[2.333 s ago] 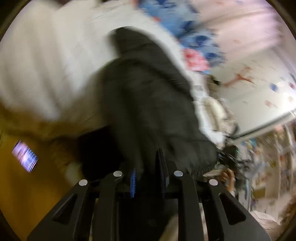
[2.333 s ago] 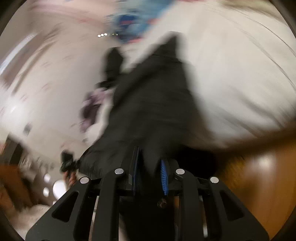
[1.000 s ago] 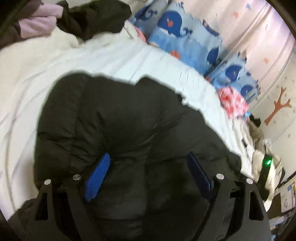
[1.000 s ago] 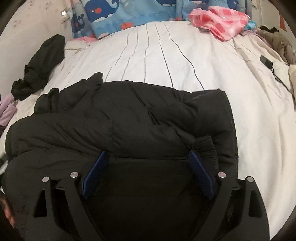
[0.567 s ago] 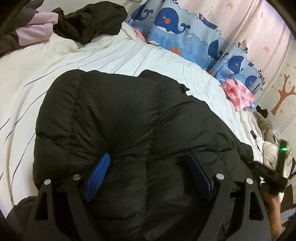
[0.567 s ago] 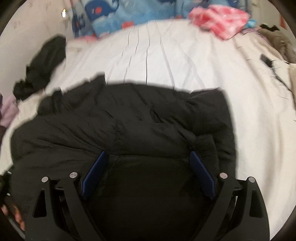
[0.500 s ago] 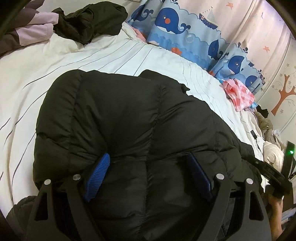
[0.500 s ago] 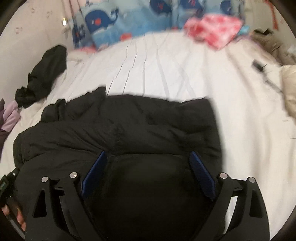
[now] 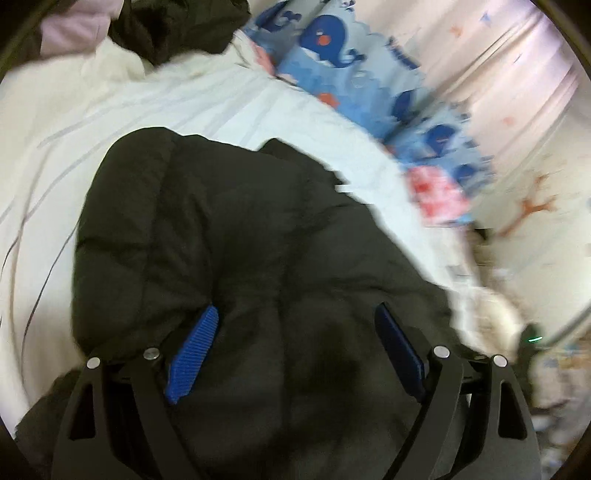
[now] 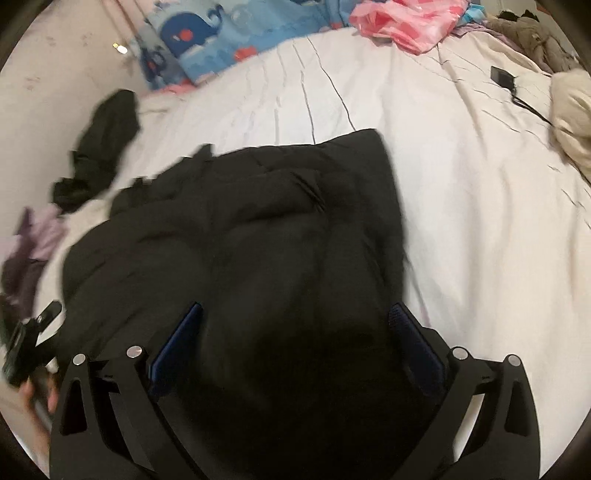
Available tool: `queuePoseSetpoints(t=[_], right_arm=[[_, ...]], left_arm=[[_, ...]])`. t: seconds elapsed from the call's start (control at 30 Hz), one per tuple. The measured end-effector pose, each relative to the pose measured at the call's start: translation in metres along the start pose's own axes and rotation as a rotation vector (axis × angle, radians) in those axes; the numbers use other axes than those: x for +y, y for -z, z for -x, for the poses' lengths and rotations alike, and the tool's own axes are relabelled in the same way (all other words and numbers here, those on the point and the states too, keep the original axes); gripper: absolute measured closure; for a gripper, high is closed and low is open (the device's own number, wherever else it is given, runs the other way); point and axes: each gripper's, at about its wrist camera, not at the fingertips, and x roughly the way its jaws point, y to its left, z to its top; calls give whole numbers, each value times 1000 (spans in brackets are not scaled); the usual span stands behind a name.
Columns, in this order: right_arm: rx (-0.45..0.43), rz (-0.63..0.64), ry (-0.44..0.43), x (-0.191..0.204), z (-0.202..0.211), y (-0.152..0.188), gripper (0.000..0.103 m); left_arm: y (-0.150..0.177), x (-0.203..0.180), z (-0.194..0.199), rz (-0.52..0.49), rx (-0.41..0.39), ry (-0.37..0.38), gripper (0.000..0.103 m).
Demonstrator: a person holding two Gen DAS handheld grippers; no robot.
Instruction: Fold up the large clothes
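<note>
Landmark = the black puffer jacket [image 10: 258,229], lying bunched in a rough block on the striped white bed [image 10: 461,184].

Far left of the jacket: a purple garment [image 10: 33,240] and a dark crumpled garment [image 10: 99,147], both apart from it. Left hand-held gripper [image 9: 295,343]: jaws wide, hovering over the jacket's near edge, nothing pinched (fabric just shows between the pads). Right hand-held gripper [image 10: 295,343]: jaws opening, almost fully spread, jacket below and between them but pads not pressing.

Behind the jacket: whale-print pillows [image 10: 229,33]; behind-right, a pink cloth [image 10: 406,22]. Far right: a cream bundle [image 10: 569,110].

Progress, as I judge it: jacket looks folded over on itself at least once, fairly compact, edges lumpy (left side esp.). Prob left: tidying or one more fold.
</note>
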Motion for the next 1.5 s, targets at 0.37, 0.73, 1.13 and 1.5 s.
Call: queuePoseSetpoints(t=[0.37, 0.73, 1.13, 1.5], right_arm=[[189, -221, -372, -123, 105, 152, 6], [329, -323, -700, -136, 88, 229, 6], [358, -404, -875, -143, 49, 259, 6], [302, -283, -1003, -124, 72, 251, 17]], left_arm=[[87, 134, 146, 191, 161, 118, 8], [180, 127, 142, 276, 351, 479, 8], [204, 115, 132, 283, 429, 489, 8], [203, 107, 144, 280, 362, 506, 26]])
